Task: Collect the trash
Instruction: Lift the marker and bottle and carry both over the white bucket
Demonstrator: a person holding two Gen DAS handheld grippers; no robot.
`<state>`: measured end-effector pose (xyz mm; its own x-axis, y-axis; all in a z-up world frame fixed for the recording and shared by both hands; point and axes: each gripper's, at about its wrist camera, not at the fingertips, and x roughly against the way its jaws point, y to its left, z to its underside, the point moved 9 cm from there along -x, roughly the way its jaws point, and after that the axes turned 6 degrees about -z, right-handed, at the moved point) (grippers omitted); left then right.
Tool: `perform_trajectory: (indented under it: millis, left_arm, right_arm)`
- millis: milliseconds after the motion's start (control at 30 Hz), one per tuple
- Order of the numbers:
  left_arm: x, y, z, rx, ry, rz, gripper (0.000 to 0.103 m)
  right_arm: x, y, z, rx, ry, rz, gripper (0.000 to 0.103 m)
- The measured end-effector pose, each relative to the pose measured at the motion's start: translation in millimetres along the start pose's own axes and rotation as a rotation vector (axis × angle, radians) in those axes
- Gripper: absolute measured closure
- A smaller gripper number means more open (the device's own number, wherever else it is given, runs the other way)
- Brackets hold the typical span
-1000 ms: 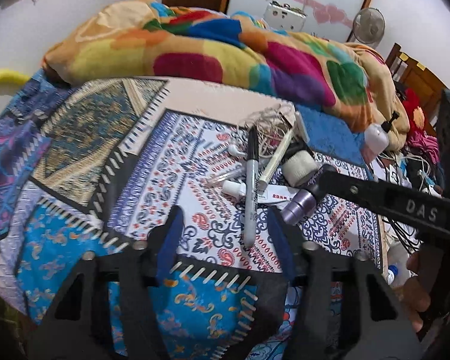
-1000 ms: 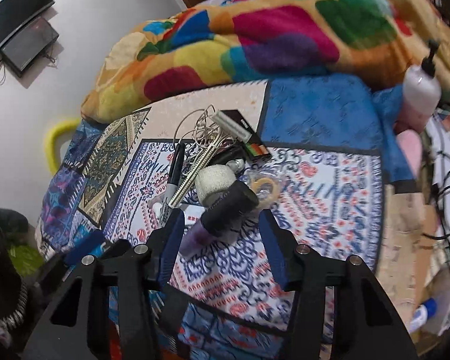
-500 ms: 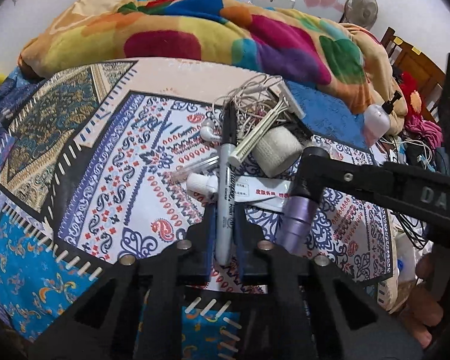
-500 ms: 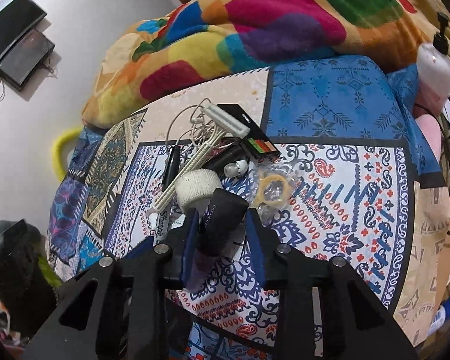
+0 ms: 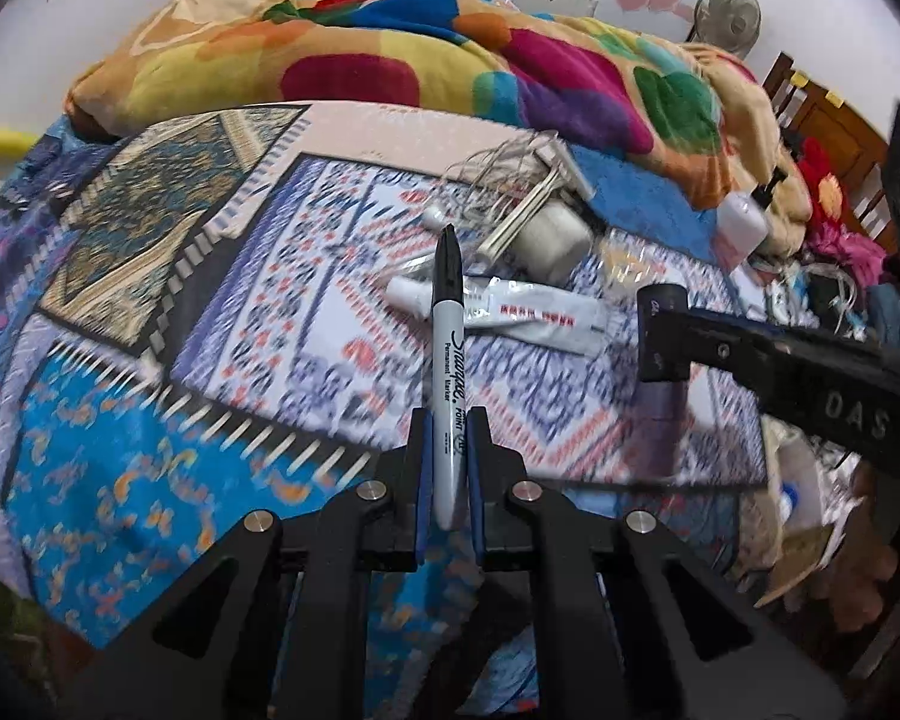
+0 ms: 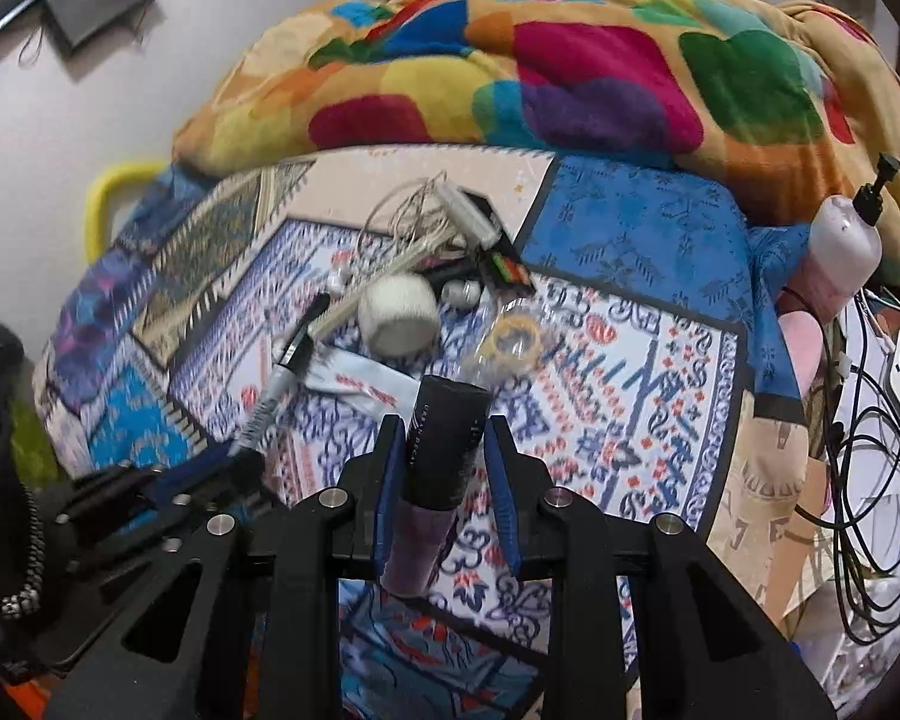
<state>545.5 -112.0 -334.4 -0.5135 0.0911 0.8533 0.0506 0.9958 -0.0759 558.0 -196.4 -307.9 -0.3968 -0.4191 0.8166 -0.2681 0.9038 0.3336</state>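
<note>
black-and-grey sharpie marker (image 5: 448,360): sitting at centre of the left wrist view, the left claw (image 5: 447,468) pinching its lower barrel between blue pads, cap pointing up the frame, apparently raised off the bed (image 5: 150,276).
black-capped purple tube (image 6: 444,456): sitting at lower centre of the right wrist view, the right claw (image 6: 444,474) gripping it just below the cap, jaws standing narrow around it.
remaining on the patterned bedspread, upper centre of both views: white squeeze tube (image 5: 510,315) lying flat; roll of white bandage (image 6: 397,315); tangle of thin wire (image 6: 408,210); pale comb-like strip (image 5: 525,213); clear wrapper with a yellow ring (image 6: 513,342); small black card (image 6: 504,264); white earbuds (image 6: 459,291).
progress, as judged: two items are being carried, none visibly deposited; no bin is showing in either view. most of the pile is waiting, so the task is reading as early.
pump bottle (image 6: 843,243): standing at right edge, probably not trash.
</note>
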Motion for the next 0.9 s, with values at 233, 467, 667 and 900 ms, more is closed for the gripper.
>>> perform_trajectory:
  millis: [233,467,667,900]
  left_arm:
    - [-4.5,4.7,17.4,-0.008,0.052,-0.013,0.093]
    - [-9.1,-1.2,8.9,-0.007,0.054,0.039,0.093]
    - [-13.5,-1.0,-0.1,0.007,0.022,0.049,0.093]
    - [-7.4,0.1,-1.7,0.031,0.026,0.078,0.093]
  right_arm:
    - [-19.9,13.2,13.0,-0.002,0.062,-0.028,0.079]
    - [-22.7,27.1,18.9,0.081,0.032,0.075,0.079]
    - [-31.0,27.5,27.0,0.085,0.048,0.075,0.079]
    - [-17.8,24.7,24.2,0.032,0.026,0.05,0.079]
